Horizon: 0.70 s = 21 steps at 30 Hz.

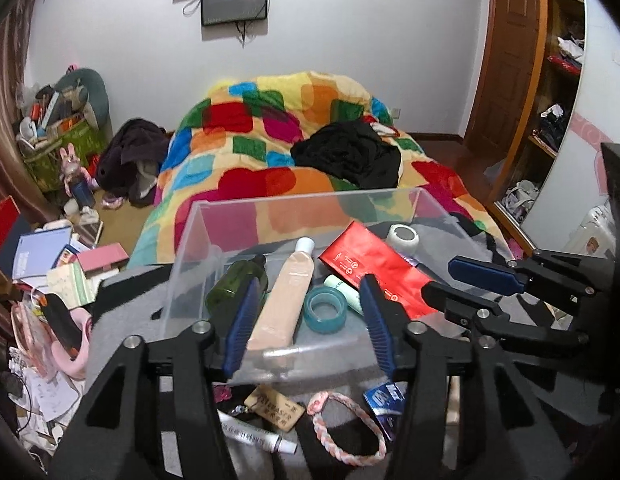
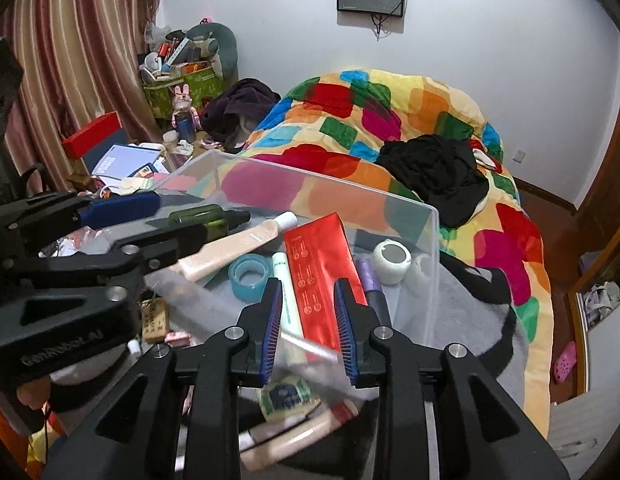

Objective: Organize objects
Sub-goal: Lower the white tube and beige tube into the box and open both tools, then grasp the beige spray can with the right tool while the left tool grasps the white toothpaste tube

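A clear plastic box (image 1: 198, 240) (image 2: 430, 264) stands on a grey blanket. It holds a green bottle (image 1: 234, 284), a beige tube (image 1: 286, 296), a teal tape roll (image 1: 325, 309), a red carton (image 1: 374, 268) (image 2: 318, 264), a mint tube (image 2: 284, 280) and a white round jar (image 1: 403, 237). My left gripper (image 1: 310, 320) (image 2: 182, 218) is open at the near wall, over the beige tube and the tape. My right gripper (image 2: 308, 320) (image 1: 438, 278) is open by a narrower gap, above the carton and mint tube, its pads clear of them.
In front of the box lie a wooden tag (image 1: 276, 404), a braided bracelet (image 1: 346, 432), a small white tube (image 1: 258, 436) and a blue packet (image 1: 384, 400). A patchwork quilt (image 1: 270, 140) with black clothes (image 1: 350, 152) lies behind. Clutter covers the floor (image 1: 50, 260) at left.
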Tool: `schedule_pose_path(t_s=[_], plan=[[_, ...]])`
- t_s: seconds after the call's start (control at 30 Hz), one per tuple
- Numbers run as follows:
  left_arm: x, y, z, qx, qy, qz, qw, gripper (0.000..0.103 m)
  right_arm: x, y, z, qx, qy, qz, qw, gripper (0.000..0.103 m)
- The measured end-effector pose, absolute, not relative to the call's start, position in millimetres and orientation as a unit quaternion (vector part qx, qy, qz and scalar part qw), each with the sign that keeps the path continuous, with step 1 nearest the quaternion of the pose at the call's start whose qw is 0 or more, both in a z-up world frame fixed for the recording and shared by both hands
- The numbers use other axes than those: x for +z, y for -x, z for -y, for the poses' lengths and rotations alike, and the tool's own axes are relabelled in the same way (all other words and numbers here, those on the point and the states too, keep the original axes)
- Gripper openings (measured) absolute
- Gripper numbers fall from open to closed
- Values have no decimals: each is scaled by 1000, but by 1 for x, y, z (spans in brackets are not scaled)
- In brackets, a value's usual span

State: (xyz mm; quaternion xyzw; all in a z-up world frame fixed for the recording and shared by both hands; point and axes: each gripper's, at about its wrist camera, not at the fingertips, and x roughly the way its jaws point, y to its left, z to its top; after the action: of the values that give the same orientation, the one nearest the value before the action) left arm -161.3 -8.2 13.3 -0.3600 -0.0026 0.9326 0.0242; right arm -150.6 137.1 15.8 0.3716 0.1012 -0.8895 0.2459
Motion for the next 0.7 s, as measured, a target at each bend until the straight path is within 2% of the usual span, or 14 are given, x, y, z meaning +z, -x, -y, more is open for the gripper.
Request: schedule_pose_path(t_s=[0.1, 0.23, 0.43, 0.7], plan=[[22, 148, 11, 938, 345, 4, 24, 71, 20, 144, -146, -892, -368, -89, 245, 33], [29, 133, 21, 943, 333, 16, 23, 83, 26, 134, -159, -899, -361, -71, 239, 44], [26, 119, 45, 941, 338, 23, -4, 87, 28, 122, -179, -907, -355, -49, 221, 58], [-22, 115, 70, 914, 402, 41, -28, 87, 5, 112, -199, -903, -381, -30, 194, 59]])
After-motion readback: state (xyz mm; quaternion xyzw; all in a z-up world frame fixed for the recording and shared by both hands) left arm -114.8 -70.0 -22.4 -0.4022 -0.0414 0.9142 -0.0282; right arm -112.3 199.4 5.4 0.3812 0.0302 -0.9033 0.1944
